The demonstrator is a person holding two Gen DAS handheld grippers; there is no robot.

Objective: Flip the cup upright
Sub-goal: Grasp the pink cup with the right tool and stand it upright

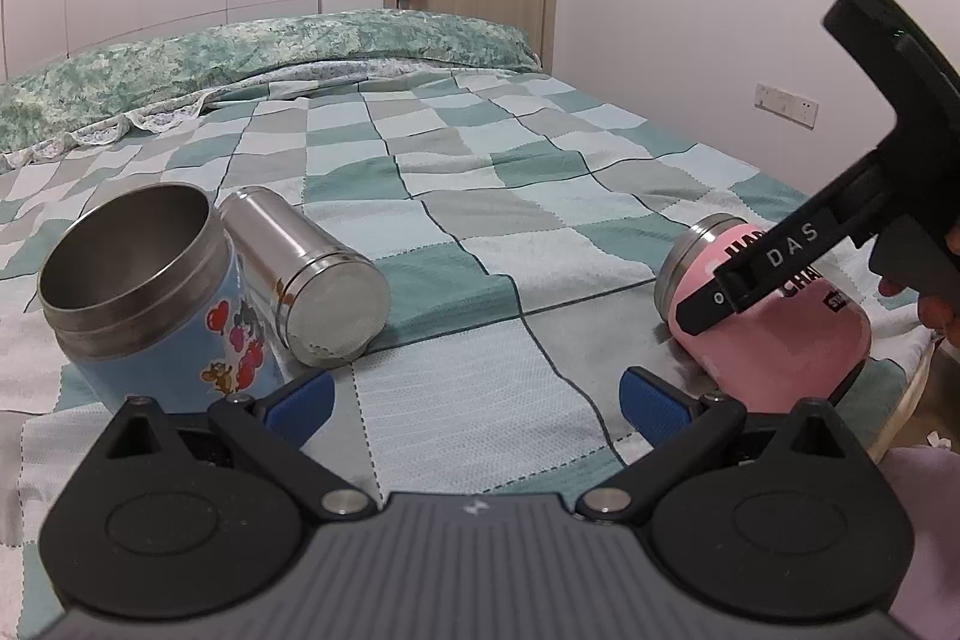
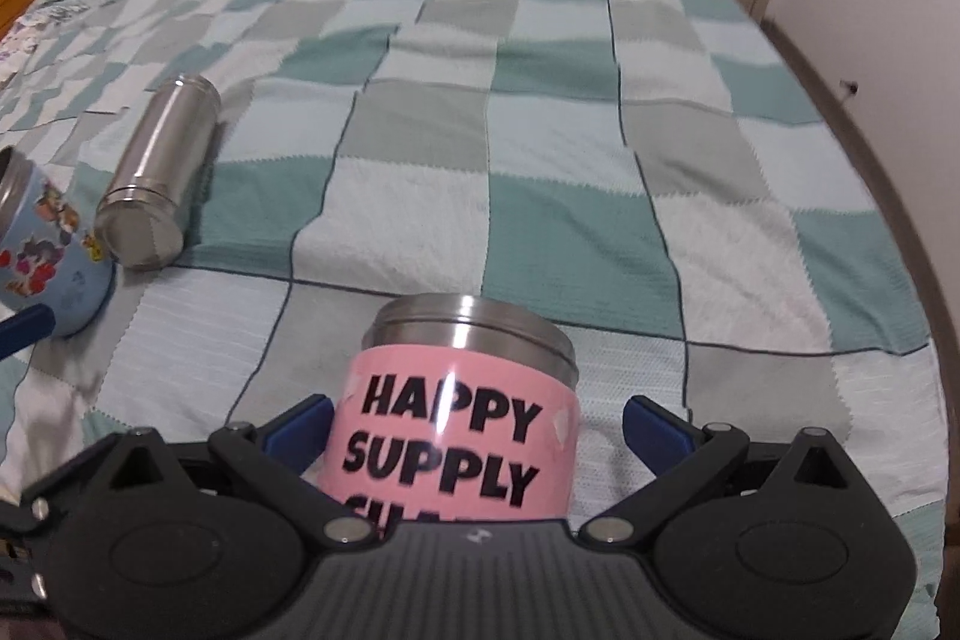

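A pink cup [image 2: 456, 436] with black lettering and a steel rim lies on its side on the checkered bedspread; in the left wrist view it [image 1: 774, 334] lies at the right. My right gripper [image 2: 477, 430] is open, its blue pads on either side of the pink cup, the left pad close to it. It shows in the left wrist view [image 1: 780, 268] from the side, above the cup. My left gripper [image 1: 477, 409] is open and empty over the bedspread. A blue cartoon cup [image 1: 156, 298] stands upright by its left finger.
A plain steel cup [image 1: 312, 268] lies on its side next to the blue cup; both show at the left in the right wrist view, steel cup [image 2: 153, 184] and blue cup [image 2: 48, 250]. The bed edge [image 2: 924, 292] runs along the right. A green pillow [image 1: 252, 52] lies at the far end.
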